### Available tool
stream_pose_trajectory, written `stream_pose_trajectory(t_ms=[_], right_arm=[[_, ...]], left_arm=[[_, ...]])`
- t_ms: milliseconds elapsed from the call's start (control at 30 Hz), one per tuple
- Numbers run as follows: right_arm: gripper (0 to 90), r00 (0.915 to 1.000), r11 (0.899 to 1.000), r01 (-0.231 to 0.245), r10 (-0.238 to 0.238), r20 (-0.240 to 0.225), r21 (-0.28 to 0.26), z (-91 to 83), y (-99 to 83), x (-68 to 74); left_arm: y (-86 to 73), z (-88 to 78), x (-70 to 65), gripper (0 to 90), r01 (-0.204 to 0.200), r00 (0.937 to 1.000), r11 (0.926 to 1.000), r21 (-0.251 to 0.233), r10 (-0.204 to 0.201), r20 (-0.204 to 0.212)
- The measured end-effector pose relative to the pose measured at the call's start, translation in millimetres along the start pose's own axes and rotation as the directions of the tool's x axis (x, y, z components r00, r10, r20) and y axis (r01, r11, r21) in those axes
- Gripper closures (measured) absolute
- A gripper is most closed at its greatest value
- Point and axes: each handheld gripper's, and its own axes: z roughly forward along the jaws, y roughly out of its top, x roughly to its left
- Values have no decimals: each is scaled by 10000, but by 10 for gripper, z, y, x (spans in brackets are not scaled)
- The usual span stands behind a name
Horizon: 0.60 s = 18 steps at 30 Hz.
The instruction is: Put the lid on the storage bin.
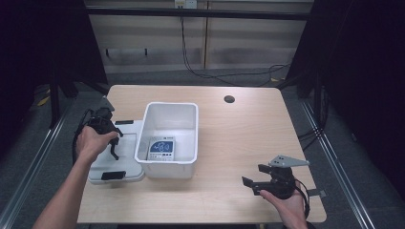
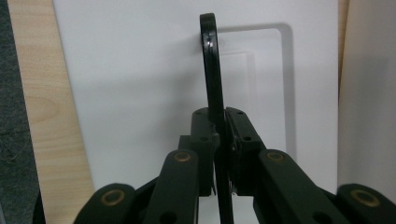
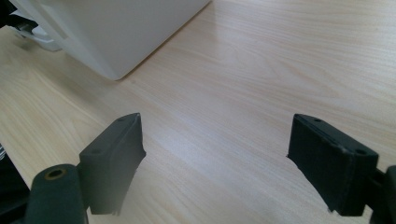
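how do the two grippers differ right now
The left gripper is shut on a thin black handle that stands up from the white lid; the right gripper is open, with nothing between its jaws. The left gripper sits over the lid beside the white bin; the right gripper is at the near right of the bare wooden table, apart from the bin. Both are black, two-jawed and hand-held.

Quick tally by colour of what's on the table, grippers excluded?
White: 2, the open bin and its lid lying beside it.
Black: 1, the lid's handle, clamped in the left gripper.
Blue and white: 1, the packet inside the bin.
Total: 4
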Motion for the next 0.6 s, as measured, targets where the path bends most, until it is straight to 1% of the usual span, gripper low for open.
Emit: stream_pose_trajectory(t_ms=[33, 133, 200, 233, 267, 300, 400, 500, 533, 600], right_arm=[[178, 10000, 10000, -5, 5, 16, -3, 0, -1, -1], [176, 10000, 10000, -20, 20, -25, 14, 4, 0, -2], [176, 10000, 10000, 0, 0, -30, 16, 5, 0, 0], [176, 10000, 10000, 13, -13, -30, 26, 5, 0, -1], [176, 10000, 10000, 12, -12, -37, 31, 5, 0, -1], [176, 10000, 10000, 12, -12, -28, 28, 6, 0, 0], [176, 10000, 10000, 22, -22, -38, 29, 9, 1, 4], [176, 10000, 10000, 39, -39, -50, 54, 9, 0, 5], [176, 10000, 10000, 30, -30, -48, 53, 8, 1, 5], [176, 10000, 10000, 42, -42, -47, 63, 9, 0, 4]], left_arm=[[1, 0, -4, 830, 66, 10000, 10000, -3, -66, 17], [6, -6, -20, 837, 99, 9999, 9999, 78, -98, -93], [7, -10, -37, 846, 78, 9998, 9999, 148, -75, -208], [6, -13, -45, 847, 76, 9996, 9999, 110, -73, -264], [6, -14, -46, 847, 19, 9996, 9998, 178, -13, -288], [3, -13, -56, 847, 66, 9995, 9999, 150, -61, -315], [2, -28, -84, 847, -35, 9994, 9998, 204, 42, -353], [8, -63, -105, 847, -140, 9993, 9996, 233, 147, -329], [8, -71, -107, 847, -124, 9995, 9998, 164, 129, -303], [5, -101, -109, 844, -235, 9995, 9996, 169, 238, -212]])
